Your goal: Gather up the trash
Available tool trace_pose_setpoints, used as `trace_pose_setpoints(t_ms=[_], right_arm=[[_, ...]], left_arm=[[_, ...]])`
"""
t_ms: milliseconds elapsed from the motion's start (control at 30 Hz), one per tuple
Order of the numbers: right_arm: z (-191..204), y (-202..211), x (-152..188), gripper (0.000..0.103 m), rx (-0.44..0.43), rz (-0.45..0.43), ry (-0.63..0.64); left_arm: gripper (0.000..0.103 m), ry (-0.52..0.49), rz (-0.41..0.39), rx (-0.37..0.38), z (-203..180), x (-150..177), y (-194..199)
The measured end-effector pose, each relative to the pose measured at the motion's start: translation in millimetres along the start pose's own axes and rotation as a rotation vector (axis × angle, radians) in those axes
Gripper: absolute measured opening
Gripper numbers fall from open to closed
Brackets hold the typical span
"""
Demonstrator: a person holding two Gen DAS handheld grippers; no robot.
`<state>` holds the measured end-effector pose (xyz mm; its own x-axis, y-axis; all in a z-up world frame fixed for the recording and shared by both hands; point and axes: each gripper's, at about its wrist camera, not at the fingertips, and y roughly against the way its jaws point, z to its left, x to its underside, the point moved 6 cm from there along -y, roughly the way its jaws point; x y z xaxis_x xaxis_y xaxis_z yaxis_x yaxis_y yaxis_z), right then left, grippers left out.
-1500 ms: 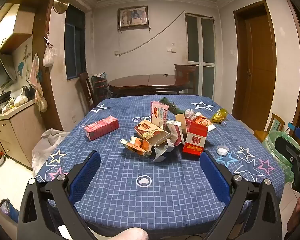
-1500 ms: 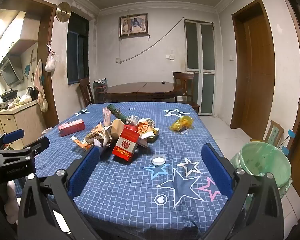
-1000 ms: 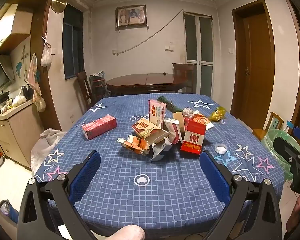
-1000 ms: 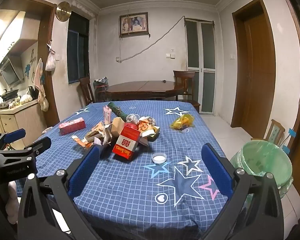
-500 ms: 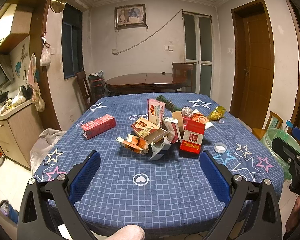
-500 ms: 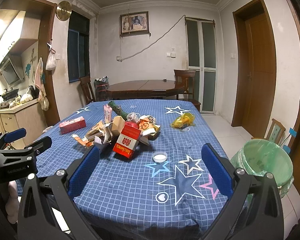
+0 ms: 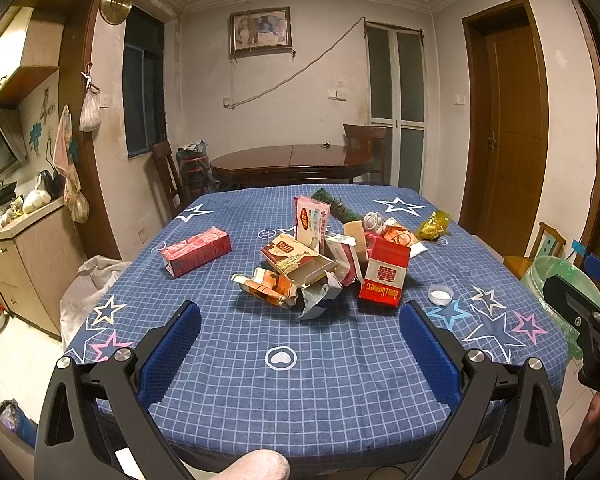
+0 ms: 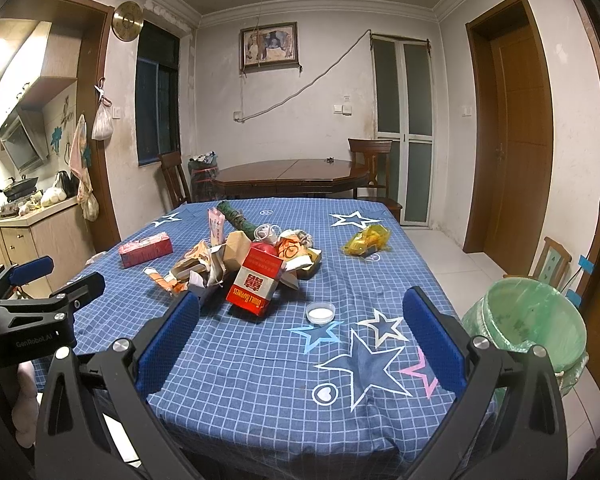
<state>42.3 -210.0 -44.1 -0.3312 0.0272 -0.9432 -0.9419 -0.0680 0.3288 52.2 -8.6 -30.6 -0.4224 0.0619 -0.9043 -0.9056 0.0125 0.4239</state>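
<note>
Nothing looks collected yet; by my reading the task is at its very start, with all the trash on the bench [image 7: 228, 380] and both tools hanging back at its near edge.

Going left to right in the left wrist view: the left hand-held gripper [image 7: 298, 316] has its blue pads spread wide with nothing between them. Farthest left on the blue checked cloth lies a pink-red carton [image 7: 196, 251], on its side and well apart from the rest. In the middle sits the main heap: a crushed orange wrapper [image 7: 269, 288], a torn-open brown carton [image 7: 298, 262], an upright white-and-pink packet [image 7: 312, 220] behind it, and a red cigarette pack [image 7: 385, 276] standing tilted at the heap's right. Just right of that pack is a small white lid [image 7: 440, 293], alone on the cloth. Farther back and right lies a yellow plastic wrapper [image 7: 434, 225].

The right hand-held gripper [image 8: 300, 320] is likewise wide apart and empty, aimed at the cigarette pack and lid. On the floor off the bench's right side stands the bin lined with a green bag [image 8: 524, 320]; I see nothing inside it, though its bottom is hidden. Every piece remains to be picked up and carried there.
</note>
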Motion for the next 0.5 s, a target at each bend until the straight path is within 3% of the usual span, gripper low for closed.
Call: trace_pose_setpoints(t_ms=[500], right_arm=[[0.0, -0.8, -0.1, 0.098, -0.002, 0.002, 0.001]], left_arm=[[0.099, -0.003, 0.006, 0.003, 2.4, 0.2, -4.9]])
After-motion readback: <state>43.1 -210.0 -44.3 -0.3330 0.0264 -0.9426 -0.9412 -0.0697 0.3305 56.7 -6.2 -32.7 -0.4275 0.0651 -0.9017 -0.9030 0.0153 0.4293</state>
